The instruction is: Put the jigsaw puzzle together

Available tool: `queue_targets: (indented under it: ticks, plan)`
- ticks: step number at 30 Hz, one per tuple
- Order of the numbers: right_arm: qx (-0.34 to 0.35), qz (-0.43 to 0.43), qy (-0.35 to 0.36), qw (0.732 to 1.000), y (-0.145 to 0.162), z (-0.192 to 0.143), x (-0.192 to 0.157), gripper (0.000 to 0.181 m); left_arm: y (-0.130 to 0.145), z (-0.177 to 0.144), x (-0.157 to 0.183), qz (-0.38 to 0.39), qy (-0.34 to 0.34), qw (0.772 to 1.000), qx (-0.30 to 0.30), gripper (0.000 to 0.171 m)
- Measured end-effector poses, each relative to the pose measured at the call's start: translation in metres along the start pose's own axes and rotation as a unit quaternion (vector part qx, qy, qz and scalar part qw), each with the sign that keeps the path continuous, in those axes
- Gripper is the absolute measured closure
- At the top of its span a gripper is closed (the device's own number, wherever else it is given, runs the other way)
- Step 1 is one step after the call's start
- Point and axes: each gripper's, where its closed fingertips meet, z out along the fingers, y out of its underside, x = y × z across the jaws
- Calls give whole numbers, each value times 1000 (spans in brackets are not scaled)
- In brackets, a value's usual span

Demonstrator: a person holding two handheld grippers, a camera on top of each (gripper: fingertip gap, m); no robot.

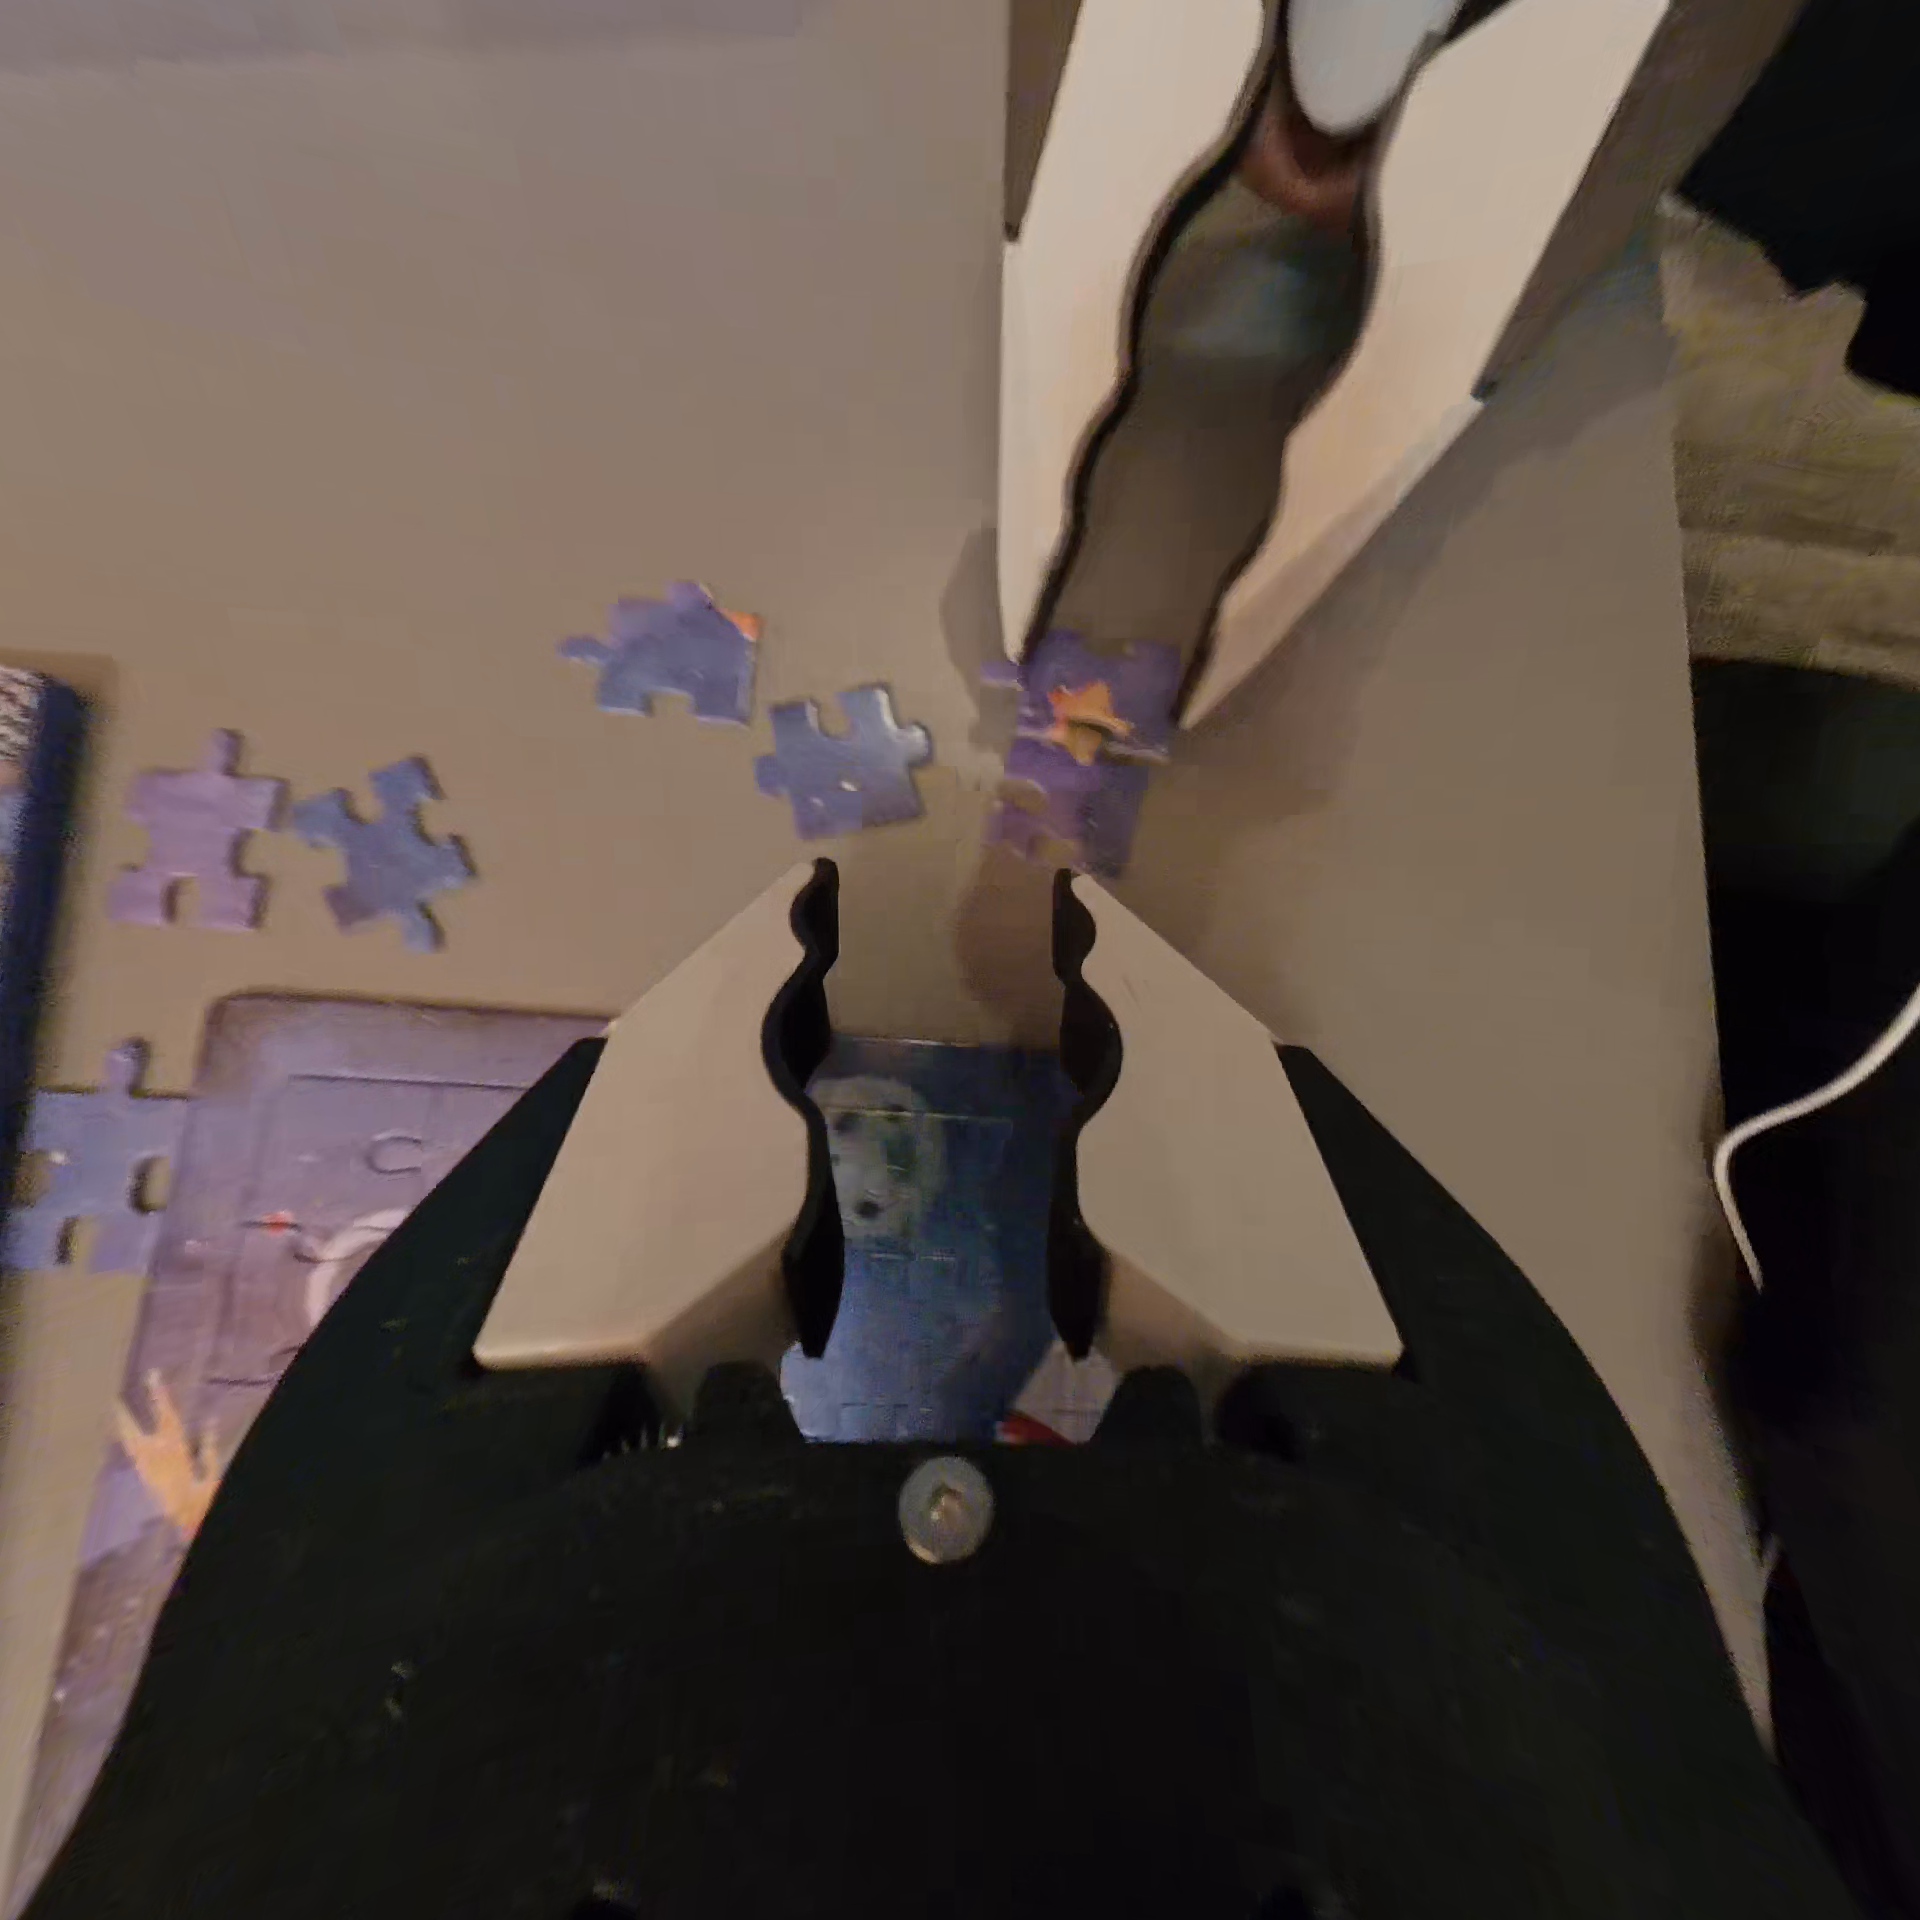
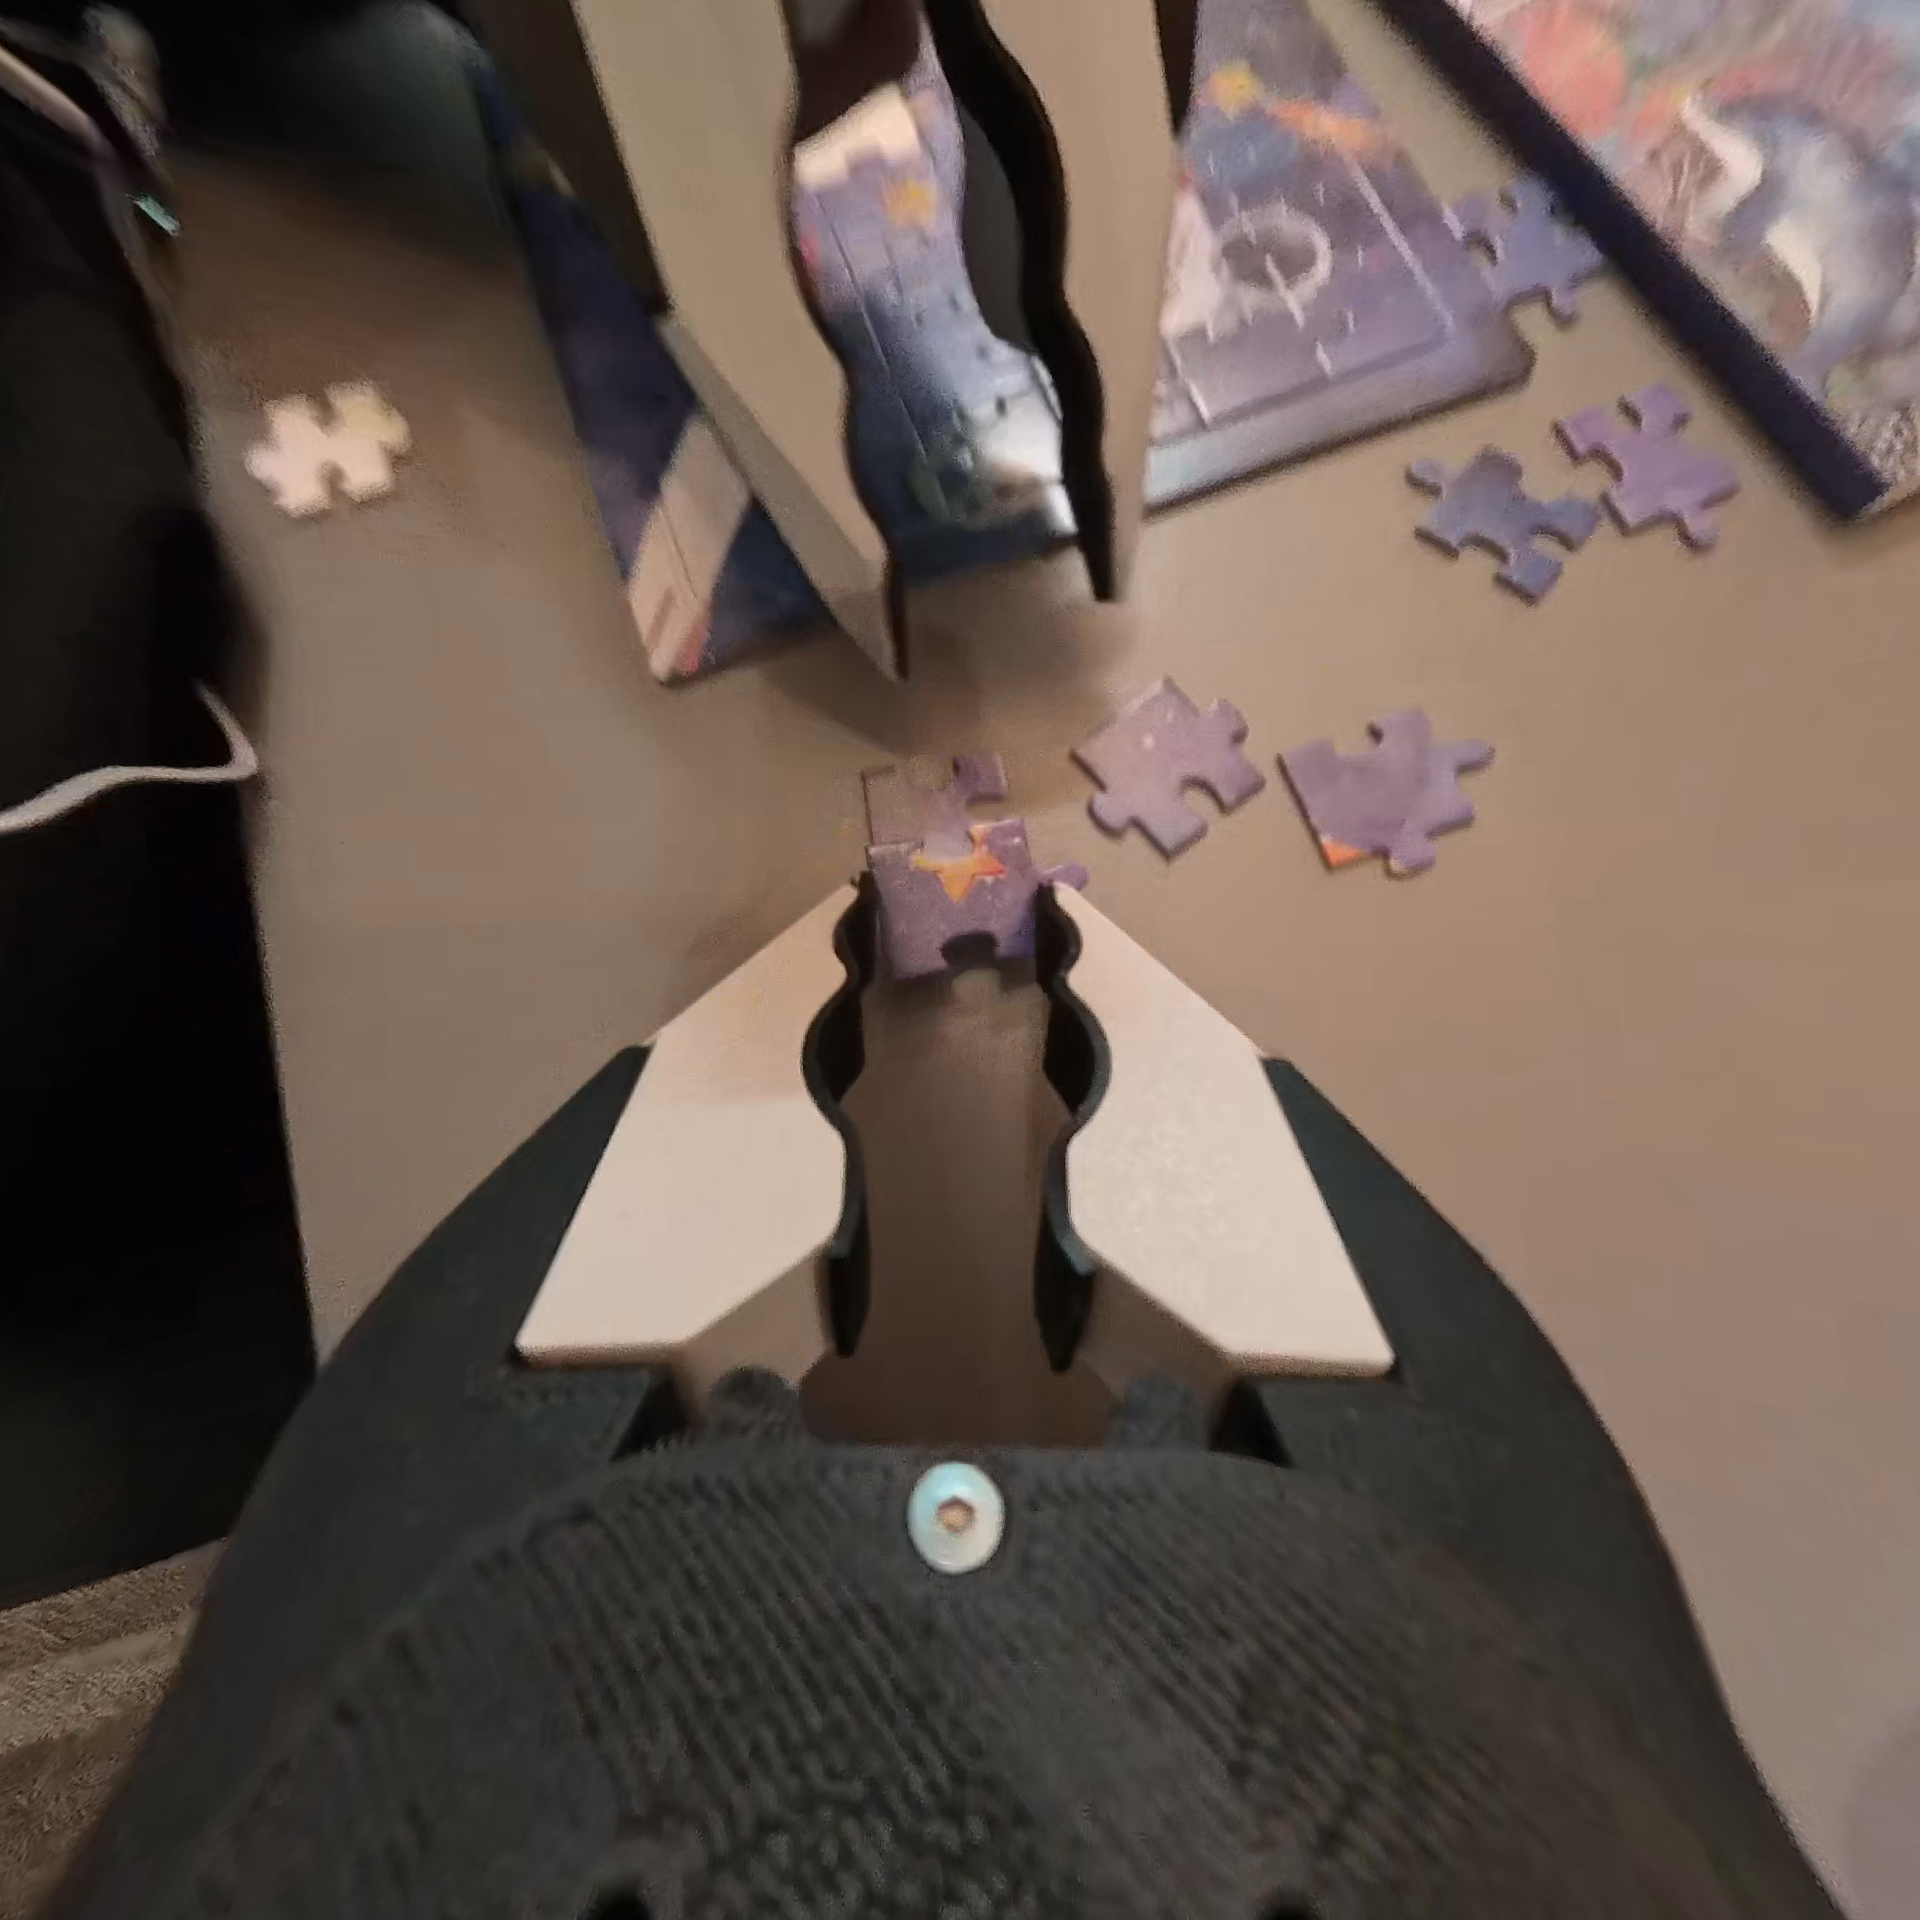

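Note:
My right gripper (image 2: 954, 899) is shut on a purple puzzle piece with an orange star (image 2: 961, 894), low over the tan table (image 2: 1558, 1039). A second purple piece (image 2: 935, 795) touches its far edge. In the left wrist view the right gripper (image 1: 1107, 681) comes down from the top with the star piece (image 1: 1091, 717). My left gripper (image 1: 943, 881) is open and empty, its tips just short of that piece; it also shows in the right wrist view (image 2: 997, 623). The partly assembled puzzle (image 1: 312, 1143) lies under the left gripper and at the top of the right wrist view (image 2: 1299, 312).
Several loose purple pieces (image 1: 842, 764) (image 2: 1169, 764) lie on the table beside the held piece. A face-down white piece (image 2: 327, 447) lies at the left. A picture board with a dark border (image 2: 1714, 208) lies at the far right. A white cable (image 1: 1766, 1122) hangs off the table edge. About 5 centimeters separates my left fingertips from my right.

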Motion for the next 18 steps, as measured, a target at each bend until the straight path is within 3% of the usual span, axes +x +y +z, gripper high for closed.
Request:
queue_targets:
  ticks: [4, 18]
  plan:
    - [-51, 2, 46, 998, 15, 0, 4, 152, 3, 10, 19, 13, 15, 1000, -12, 132]
    - [-94, -12, 57, 994, 16, 8, 0, 152, 1, 28, 24, 21, 5, 1000, -16, 132]
